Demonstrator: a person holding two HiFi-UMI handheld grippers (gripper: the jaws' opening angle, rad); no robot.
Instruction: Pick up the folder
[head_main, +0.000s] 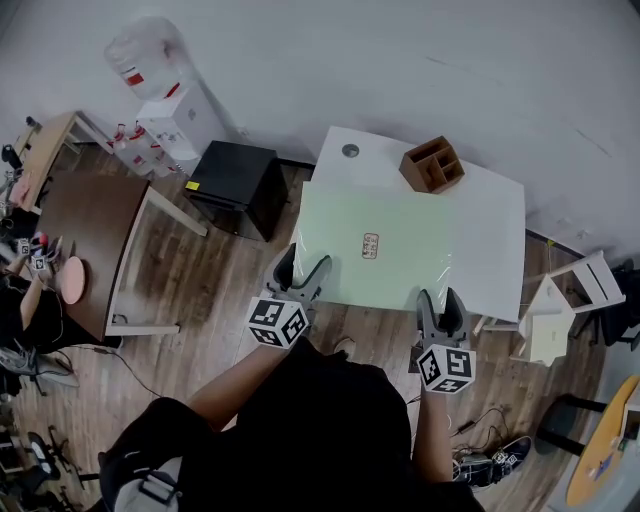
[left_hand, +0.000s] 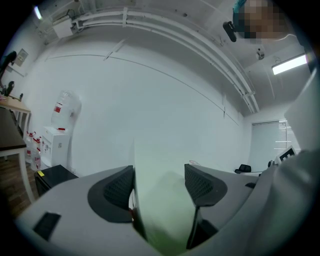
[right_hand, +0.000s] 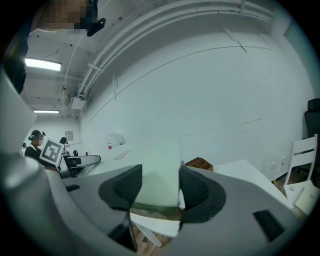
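Note:
A large pale green folder (head_main: 375, 245) with a small label at its middle is held over the white table (head_main: 495, 230). My left gripper (head_main: 303, 270) is shut on the folder's near left corner, and my right gripper (head_main: 441, 303) is shut on its near right corner. In the left gripper view the green sheet (left_hand: 160, 210) runs up between the dark pads of that gripper (left_hand: 159, 182), slightly curved. In the right gripper view the folder (right_hand: 157, 165) fills the gap of the right gripper (right_hand: 160, 189) and stretches away towards the wall.
A brown wooden organiser box (head_main: 432, 164) and a small round grey thing (head_main: 350, 150) sit at the table's far side. A black cabinet (head_main: 235, 185) and a water dispenser (head_main: 165, 110) stand to the left, a white chair (head_main: 565, 300) to the right, a brown table (head_main: 85, 230) far left.

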